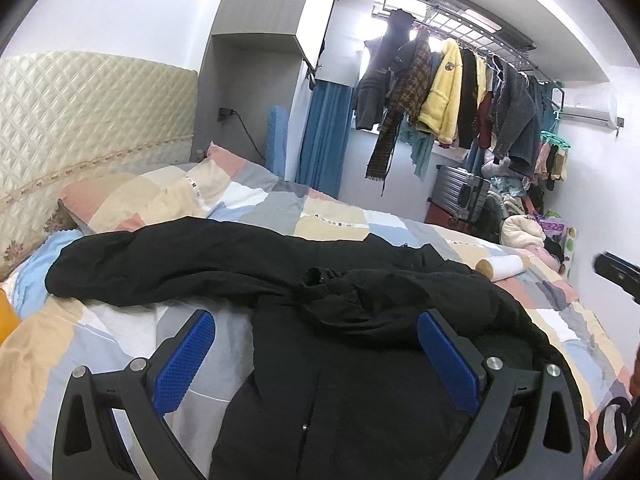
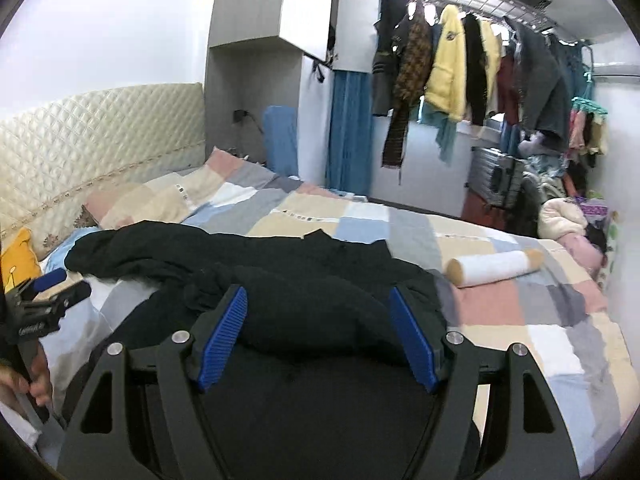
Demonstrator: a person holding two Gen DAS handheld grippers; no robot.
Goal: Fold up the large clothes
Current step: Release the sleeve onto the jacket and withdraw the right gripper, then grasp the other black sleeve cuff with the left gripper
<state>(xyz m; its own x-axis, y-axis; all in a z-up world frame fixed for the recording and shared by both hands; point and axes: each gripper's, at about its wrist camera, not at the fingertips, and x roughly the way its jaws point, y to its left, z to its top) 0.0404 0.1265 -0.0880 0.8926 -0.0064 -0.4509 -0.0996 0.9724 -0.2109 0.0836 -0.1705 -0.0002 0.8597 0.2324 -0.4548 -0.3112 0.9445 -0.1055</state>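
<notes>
A large black garment (image 1: 320,304) lies crumpled on the patchwork bed (image 1: 120,340), one sleeve stretched left toward the pillows. My left gripper (image 1: 316,320) is open, its blue pads (image 1: 188,352) wide apart above the garment's near part, holding nothing. In the right wrist view the garment (image 2: 312,280) lies under my right gripper (image 2: 316,300), which is open with blue pads (image 2: 408,328) either side of a bunched fold, not closed on it. The left gripper shows at the left edge (image 2: 52,292); the right gripper shows at the right edge (image 1: 616,272).
A white roll with tan ends (image 2: 492,268) lies on the bed right of the garment. Pillows (image 1: 140,196) and a quilted headboard (image 1: 80,120) are at the left. A rack of hanging clothes (image 1: 460,92), a suitcase (image 1: 460,192) and a clothes pile (image 1: 528,224) stand beyond the bed.
</notes>
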